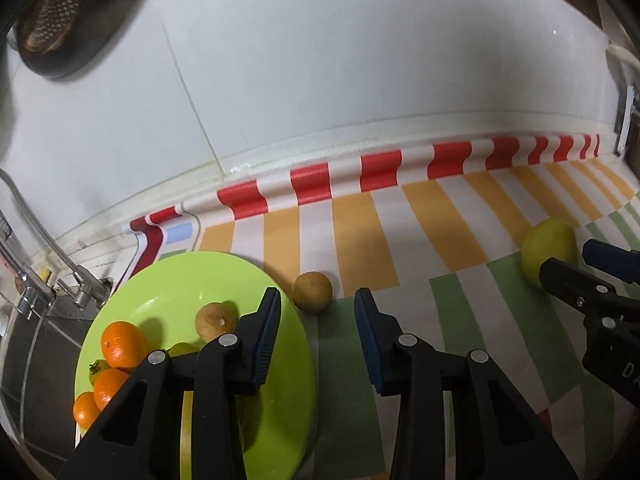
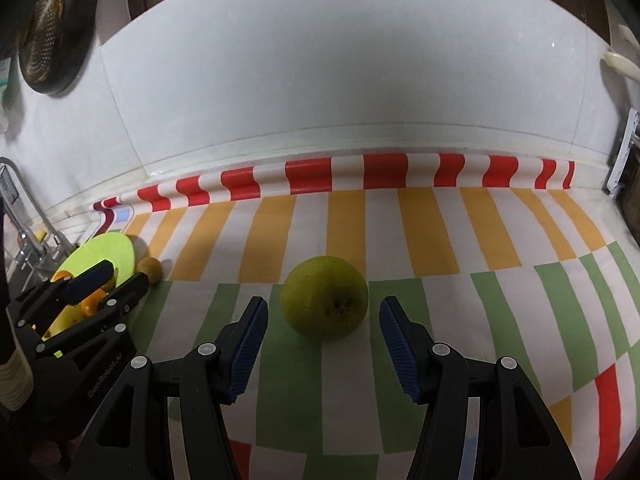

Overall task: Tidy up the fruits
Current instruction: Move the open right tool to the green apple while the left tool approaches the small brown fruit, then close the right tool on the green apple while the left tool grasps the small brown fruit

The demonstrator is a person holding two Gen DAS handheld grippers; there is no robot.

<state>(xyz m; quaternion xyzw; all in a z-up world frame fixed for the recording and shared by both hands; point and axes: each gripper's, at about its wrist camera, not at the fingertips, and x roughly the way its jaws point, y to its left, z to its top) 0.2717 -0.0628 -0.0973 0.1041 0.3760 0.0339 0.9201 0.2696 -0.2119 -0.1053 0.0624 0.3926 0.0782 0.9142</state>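
Two fruits off green plate (image 1: 208,272): big green one (image 2: 324,298) mid-tabletop, just ahead of spread, empty right claw (image 2: 324,344); small brown one (image 1: 312,292) beside plate rim. Left claw (image 1: 316,340) spread, empty. Straddle widest part, close gently; round, likely to roll.

My left hand-held gripper (image 1: 316,312) is held low and pointing forward, its jaws spread wide with nothing between the blue ribbed pads (image 1: 267,344). My right hand-held gripper (image 2: 324,334) is also low and level, jaws parted just as wide, gripping nothing. From the right wrist view, my left one sits at the near left, angled toward the far left.
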